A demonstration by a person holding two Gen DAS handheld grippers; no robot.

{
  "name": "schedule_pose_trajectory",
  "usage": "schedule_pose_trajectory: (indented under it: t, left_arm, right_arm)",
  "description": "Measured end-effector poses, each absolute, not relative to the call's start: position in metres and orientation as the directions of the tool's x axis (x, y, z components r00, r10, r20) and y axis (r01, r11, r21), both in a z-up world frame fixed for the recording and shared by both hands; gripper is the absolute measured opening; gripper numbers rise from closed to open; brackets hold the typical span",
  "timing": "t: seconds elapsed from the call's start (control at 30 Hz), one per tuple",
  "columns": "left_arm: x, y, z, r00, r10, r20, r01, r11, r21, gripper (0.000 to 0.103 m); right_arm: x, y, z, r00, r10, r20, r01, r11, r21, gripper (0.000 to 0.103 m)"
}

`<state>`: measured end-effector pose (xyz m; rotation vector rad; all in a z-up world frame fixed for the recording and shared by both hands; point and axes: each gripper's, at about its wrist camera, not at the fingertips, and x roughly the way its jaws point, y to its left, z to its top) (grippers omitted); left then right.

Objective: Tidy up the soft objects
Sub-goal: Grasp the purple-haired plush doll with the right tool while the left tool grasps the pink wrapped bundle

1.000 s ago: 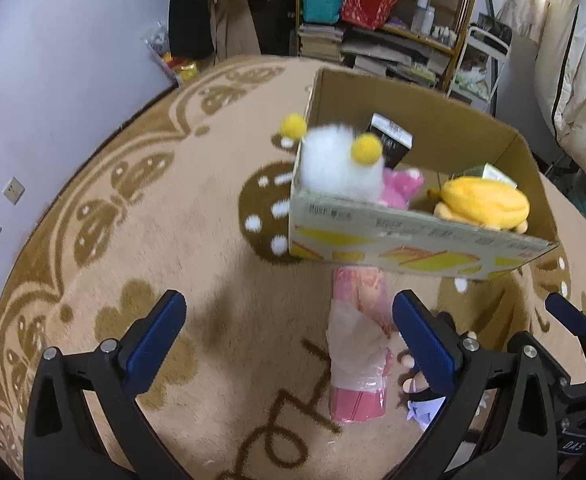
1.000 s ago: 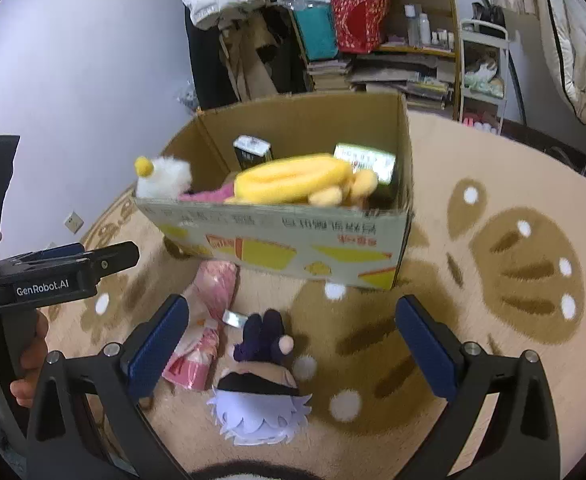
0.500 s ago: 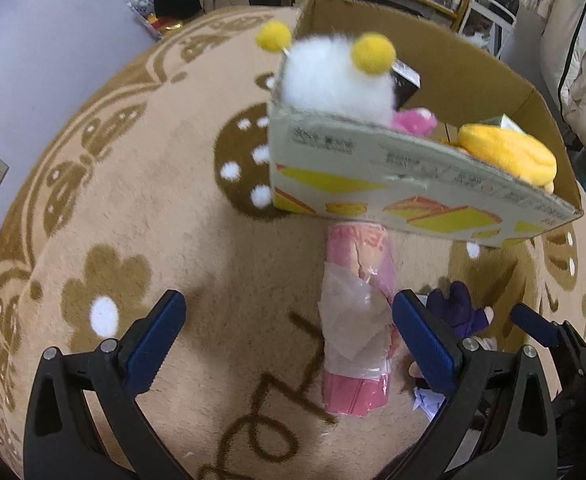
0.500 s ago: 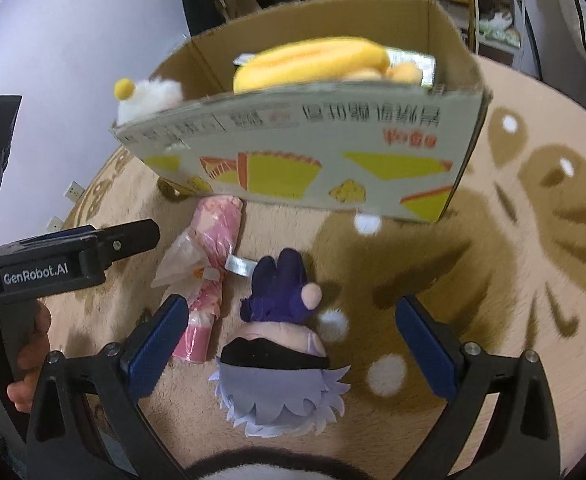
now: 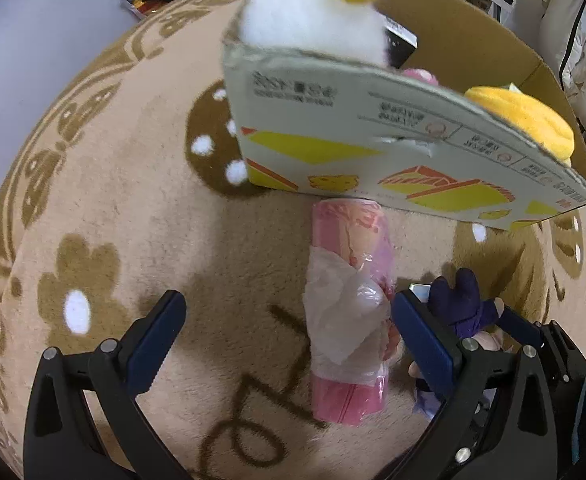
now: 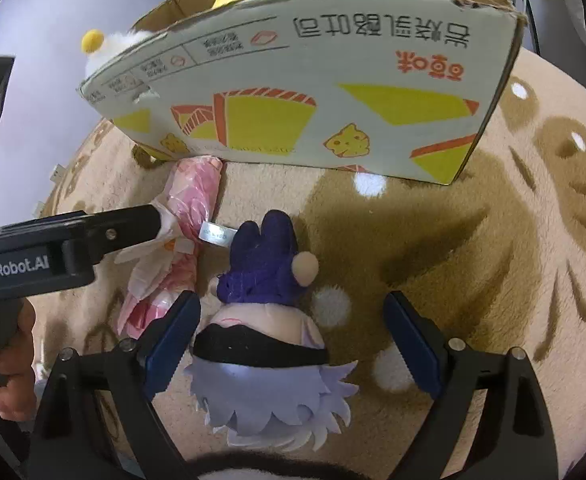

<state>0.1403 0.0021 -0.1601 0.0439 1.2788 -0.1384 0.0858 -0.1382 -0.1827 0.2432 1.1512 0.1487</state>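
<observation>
A pink roll in clear plastic wrap (image 5: pixel 349 312) lies on the rug in front of a cardboard box (image 5: pixel 393 148). My left gripper (image 5: pixel 289 340) is open, low over the rug, the roll just inside its right finger. A plush doll with lilac hair and a purple suit (image 6: pixel 265 320) lies beside the roll (image 6: pixel 185 216). My right gripper (image 6: pixel 293 344) is open with the doll between its fingers. The box (image 6: pixel 313 100) holds a white plush with yellow pompoms (image 5: pixel 313 12) and a yellow plush (image 5: pixel 525 116).
The floor is a beige rug with brown patterns (image 5: pixel 93 200). A lilac wall (image 5: pixel 33 40) stands on the left. The left gripper's body (image 6: pixel 53 252) crosses the right wrist view. Shelves and clutter stand behind the box.
Both grippers have come down and forward toward the rug. The roll and the doll now lie within the open fingers, and the box looms closer.
</observation>
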Motion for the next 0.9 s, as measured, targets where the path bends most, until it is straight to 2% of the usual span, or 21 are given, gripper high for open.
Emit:
schedule_pose_trajectory:
  t: [0.17, 0.67, 0.9]
  left_arm:
    - [0.143, -0.005, -0.172, 0.250, -0.085, -0.965, 0.141, 0.989, -0.050, 0.101]
    - [0.153, -0.020, -0.197, 0.210, -0.047, -0.977, 0.161, 0.987, -0.013, 0.099]
    - [0.150, -0.020, -0.198, 0.214, -0.034, -0.976, 0.177, 0.984, 0.005, 0.091]
  right_arm:
    - [0.086, -0.129, -0.186, 0.399, 0.210, -0.892, -0.010, 0.974, 0.225, 0.097]
    - [0.089, -0.129, -0.188, 0.394, 0.215, -0.894, -0.024, 0.974, 0.223, 0.097]
    - [0.083, -0.133, -0.183, 0.397, 0.241, -0.885, -0.018, 0.967, 0.255, 0.087]
